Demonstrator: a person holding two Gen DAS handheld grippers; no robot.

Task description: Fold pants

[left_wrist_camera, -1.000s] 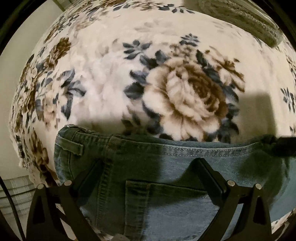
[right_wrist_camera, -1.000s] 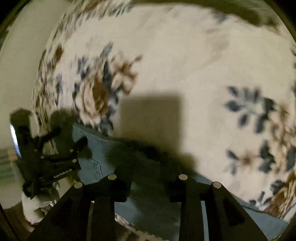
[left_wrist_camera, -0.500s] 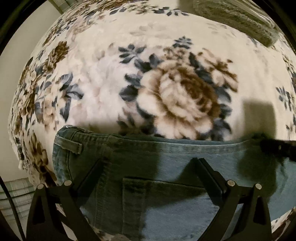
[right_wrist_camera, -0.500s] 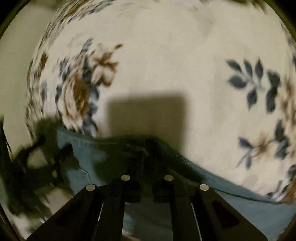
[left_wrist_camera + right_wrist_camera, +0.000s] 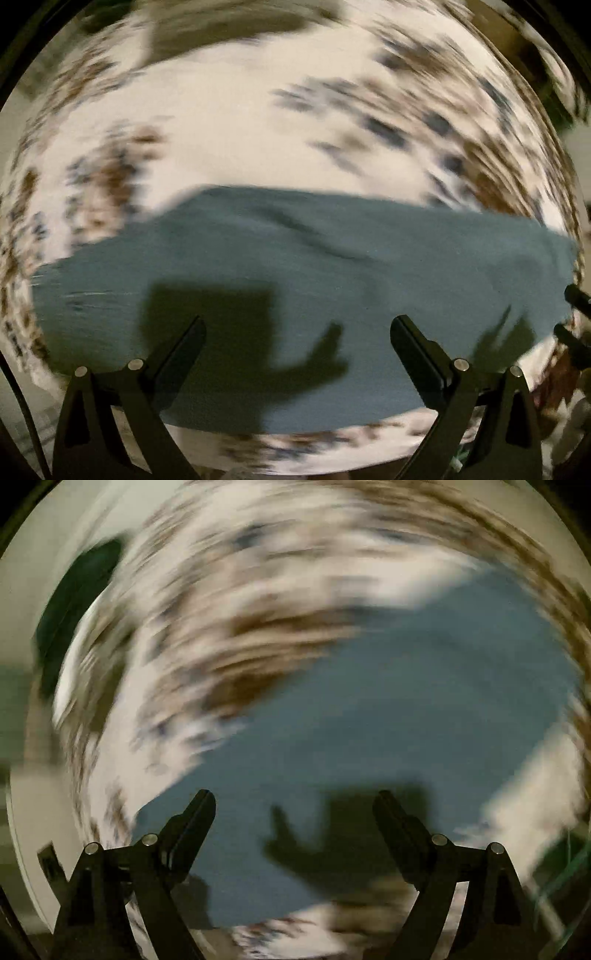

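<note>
The jeans (image 5: 295,295) are lying flat on the floral blanket (image 5: 240,129), spreading from 9 to 3 o'clock. The left gripper (image 5: 295,332) and the right gripper (image 5: 293,805) are hanging above them with fingers wide apart, holding nothing, probably so the cloth is resting freely.

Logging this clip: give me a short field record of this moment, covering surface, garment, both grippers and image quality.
surface: cream plush blanket with brown and blue floral print
garment: blue-green denim pants, lying spread on the blanket
left gripper: open, jaws wide apart, nothing between them, above the pants
right gripper: open, nothing held, also over the pants
shadows: dark gripper shadows fall on the denim in both views
image quality: heavy motion blur in both wrist views; seams and pockets unreadable
</note>
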